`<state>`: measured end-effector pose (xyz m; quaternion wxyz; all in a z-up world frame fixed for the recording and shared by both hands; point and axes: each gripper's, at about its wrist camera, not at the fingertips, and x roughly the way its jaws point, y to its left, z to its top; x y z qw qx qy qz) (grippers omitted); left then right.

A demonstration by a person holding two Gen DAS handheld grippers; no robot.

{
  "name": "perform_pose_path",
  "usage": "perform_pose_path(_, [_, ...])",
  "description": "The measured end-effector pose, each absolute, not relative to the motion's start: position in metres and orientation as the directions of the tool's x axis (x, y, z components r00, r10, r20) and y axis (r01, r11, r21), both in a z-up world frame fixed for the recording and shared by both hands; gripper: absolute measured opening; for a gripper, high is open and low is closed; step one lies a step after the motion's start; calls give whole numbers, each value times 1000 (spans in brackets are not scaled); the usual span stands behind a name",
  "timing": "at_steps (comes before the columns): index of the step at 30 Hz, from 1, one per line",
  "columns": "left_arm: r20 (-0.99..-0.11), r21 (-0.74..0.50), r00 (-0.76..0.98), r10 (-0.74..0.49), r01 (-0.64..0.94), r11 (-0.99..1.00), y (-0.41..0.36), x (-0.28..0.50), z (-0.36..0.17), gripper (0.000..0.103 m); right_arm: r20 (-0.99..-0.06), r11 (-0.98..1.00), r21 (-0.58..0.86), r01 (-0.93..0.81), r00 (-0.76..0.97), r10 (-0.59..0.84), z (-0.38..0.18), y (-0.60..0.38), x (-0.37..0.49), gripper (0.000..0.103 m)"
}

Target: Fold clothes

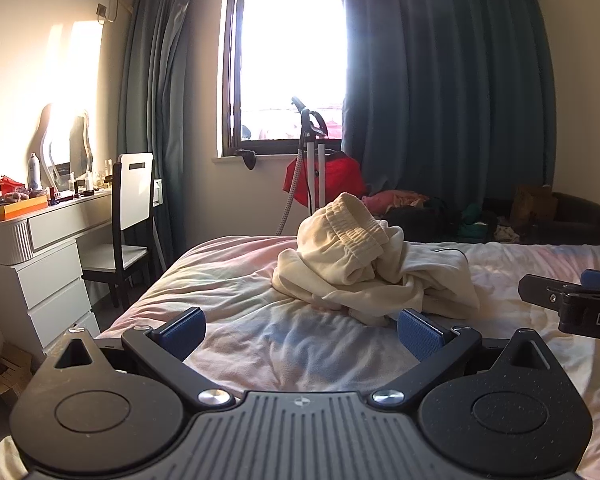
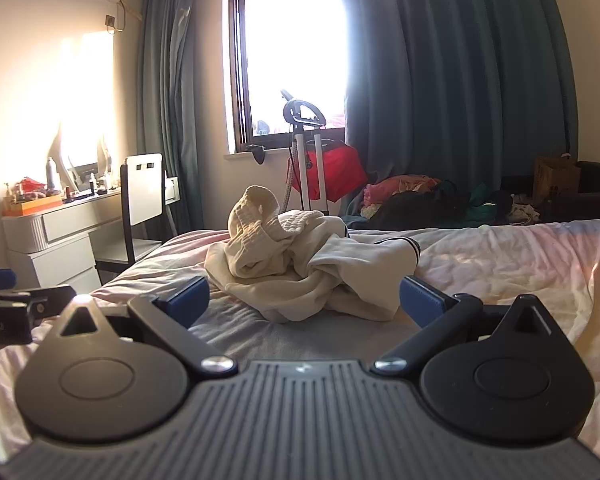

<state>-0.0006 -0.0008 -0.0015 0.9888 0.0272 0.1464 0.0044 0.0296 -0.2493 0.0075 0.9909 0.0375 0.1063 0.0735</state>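
Note:
A crumpled cream garment (image 1: 364, 268) with a ribbed elastic waistband lies in a heap on the bed (image 1: 260, 344). It also shows in the right wrist view (image 2: 300, 268), where a dark-striped cuff sticks out at its right. My left gripper (image 1: 300, 330) is open and empty, just short of the heap's near edge. My right gripper (image 2: 304, 300) is open and empty, also just in front of the heap. The right gripper shows at the right edge of the left wrist view (image 1: 572, 300); the left one shows at the left edge of the right wrist view (image 2: 16, 300).
The bed's left edge faces a white dresser (image 1: 40, 264) with bottles and a chair (image 1: 132, 216). Beyond the bed stand a garment steamer (image 1: 314, 160) with a red cloth, a pile of clothes (image 2: 420, 196), dark curtains and a window.

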Motion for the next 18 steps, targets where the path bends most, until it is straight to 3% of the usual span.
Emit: perform_pose_path(18, [-285,54,958,12,3,999,-6,1,-6,103,-208,987,103,-120,968,140,11,-248,28,103])
